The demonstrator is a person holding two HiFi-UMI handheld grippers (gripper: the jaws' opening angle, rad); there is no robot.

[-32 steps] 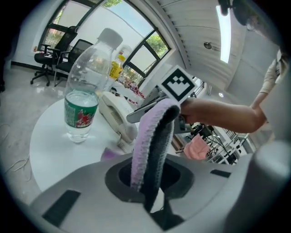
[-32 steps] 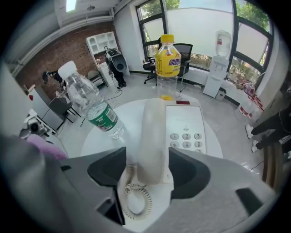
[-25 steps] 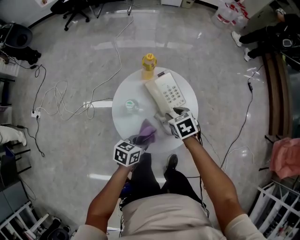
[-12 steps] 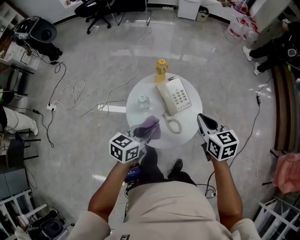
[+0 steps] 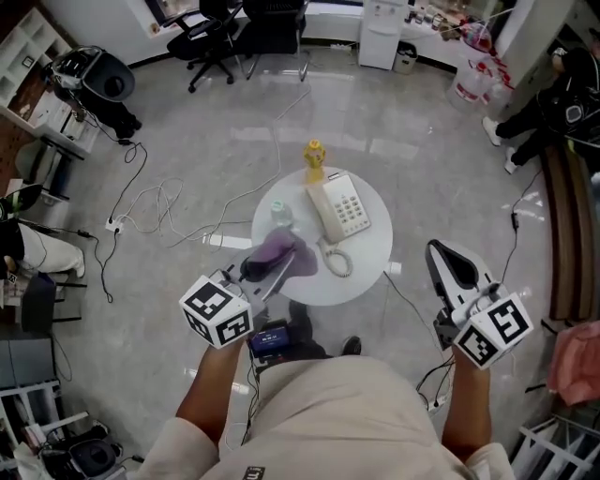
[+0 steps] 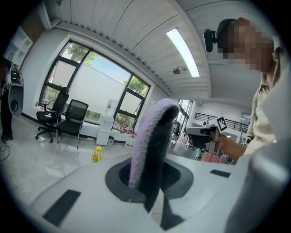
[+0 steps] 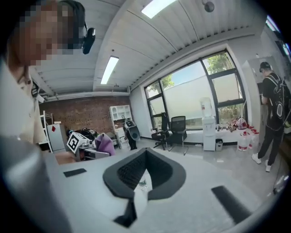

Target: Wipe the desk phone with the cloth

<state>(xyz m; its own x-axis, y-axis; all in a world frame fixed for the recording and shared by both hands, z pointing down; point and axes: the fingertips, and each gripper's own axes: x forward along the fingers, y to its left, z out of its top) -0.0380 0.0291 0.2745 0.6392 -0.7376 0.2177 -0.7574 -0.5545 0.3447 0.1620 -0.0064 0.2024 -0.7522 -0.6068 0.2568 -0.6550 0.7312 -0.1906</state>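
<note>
A white desk phone (image 5: 339, 208) with its coiled cord (image 5: 336, 261) lies on the round white table (image 5: 370, 253). My left gripper (image 5: 261, 274) hangs above the table's near left edge, shut on a purple cloth (image 5: 279, 251). In the left gripper view the cloth (image 6: 152, 132) stands up folded between the jaws of that gripper (image 6: 148, 182). My right gripper (image 5: 438, 249) is raised to the right of the table, well clear of the phone, shut with nothing in it. In the right gripper view its jaws meet (image 7: 145, 154), and the cloth (image 7: 105, 144) shows at the left.
A yellow bottle (image 5: 314, 159) stands at the table's far edge and a small clear bottle (image 5: 278, 214) left of the phone. Cables (image 5: 159, 211) trail over the floor on the left. Office chairs (image 5: 239, 23) stand at the back; a person (image 7: 273, 113) stands at the right.
Both grippers have risen off the table. The left one lifted the cloth with it. The right one left the phone's near end and swung out to the right.
</note>
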